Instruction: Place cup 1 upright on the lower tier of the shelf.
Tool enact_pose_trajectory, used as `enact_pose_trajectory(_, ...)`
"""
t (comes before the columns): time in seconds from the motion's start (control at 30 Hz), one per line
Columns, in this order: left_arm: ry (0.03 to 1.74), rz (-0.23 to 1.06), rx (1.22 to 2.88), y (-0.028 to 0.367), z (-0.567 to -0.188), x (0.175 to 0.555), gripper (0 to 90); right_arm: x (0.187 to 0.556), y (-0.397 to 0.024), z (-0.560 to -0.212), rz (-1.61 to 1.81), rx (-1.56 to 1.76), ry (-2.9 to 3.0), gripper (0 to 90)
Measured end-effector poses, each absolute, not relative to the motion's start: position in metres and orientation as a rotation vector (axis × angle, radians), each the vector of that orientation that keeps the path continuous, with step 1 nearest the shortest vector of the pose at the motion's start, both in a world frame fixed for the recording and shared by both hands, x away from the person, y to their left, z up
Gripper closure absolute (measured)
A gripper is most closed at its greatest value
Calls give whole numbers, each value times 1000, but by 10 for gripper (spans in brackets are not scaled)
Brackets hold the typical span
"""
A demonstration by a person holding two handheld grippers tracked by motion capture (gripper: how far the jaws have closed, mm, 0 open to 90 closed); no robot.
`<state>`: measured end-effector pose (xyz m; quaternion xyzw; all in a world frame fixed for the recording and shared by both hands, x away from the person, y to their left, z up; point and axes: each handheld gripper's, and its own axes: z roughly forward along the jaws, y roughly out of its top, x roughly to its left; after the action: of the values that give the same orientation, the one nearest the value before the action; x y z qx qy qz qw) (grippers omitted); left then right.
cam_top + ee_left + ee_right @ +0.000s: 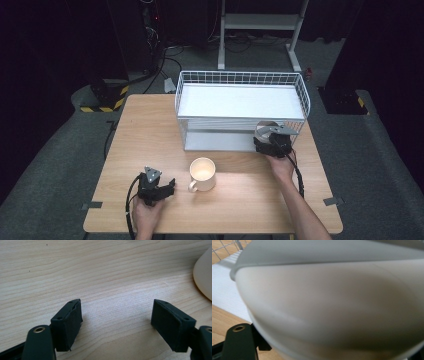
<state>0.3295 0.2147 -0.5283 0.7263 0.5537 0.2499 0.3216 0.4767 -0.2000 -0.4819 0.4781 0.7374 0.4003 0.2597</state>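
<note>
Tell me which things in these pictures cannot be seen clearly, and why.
- Right claw, high view: its tips lie under its own grey plate at the wire rack, so its grip cannot be judged.
- Pale rounded object, right gripper view: too close and blurred to identify.
- Mug, left gripper view: cut off by the right edge.

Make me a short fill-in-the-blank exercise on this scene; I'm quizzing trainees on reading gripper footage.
1. The cream mug stands on the wooden ____.
2. The left gripper has its jaws ____, with nothing between them.
3. The right gripper is at the lower level of the white wire ____, close against a pale bowl.
4. In the high view, the mug's handle points toward the ____ gripper.

Missing words: table; open; rack; left
</note>
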Motion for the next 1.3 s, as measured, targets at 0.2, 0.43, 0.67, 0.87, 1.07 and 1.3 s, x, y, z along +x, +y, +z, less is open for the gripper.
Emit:
enact_pose_trajectory(0.2, 1455, 657, 1907, 215, -528, 330, 251, 478, -202, -483, 1078, 1293, 2018, 146)
enact_pose_trajectory(0.43, 1455, 656, 1907, 215, -528, 330, 251, 475, -203, -482, 1080, 1308, 2021, 143)
enact_pose_trajectory(0.67, 1455, 656, 1907, 215, -528, 330, 251, 469, -206, -484, 1073, 1306, 2025, 176)
enact_pose_trajectory(0.87, 1454, 656, 1907, 215, -528, 330, 251, 462, -206, -485, 1070, 1302, 2016, 185)
enact_pose_trajectory(1.07, 1454, 656, 1907, 215, -528, 330, 251, 460, -208, -485, 1075, 1290, 2019, 188)
enact_pose_trajectory(1.3, 1455, 656, 1907, 215, -528, 330, 251, 467, -206, -486, 1067, 1310, 2008, 190)
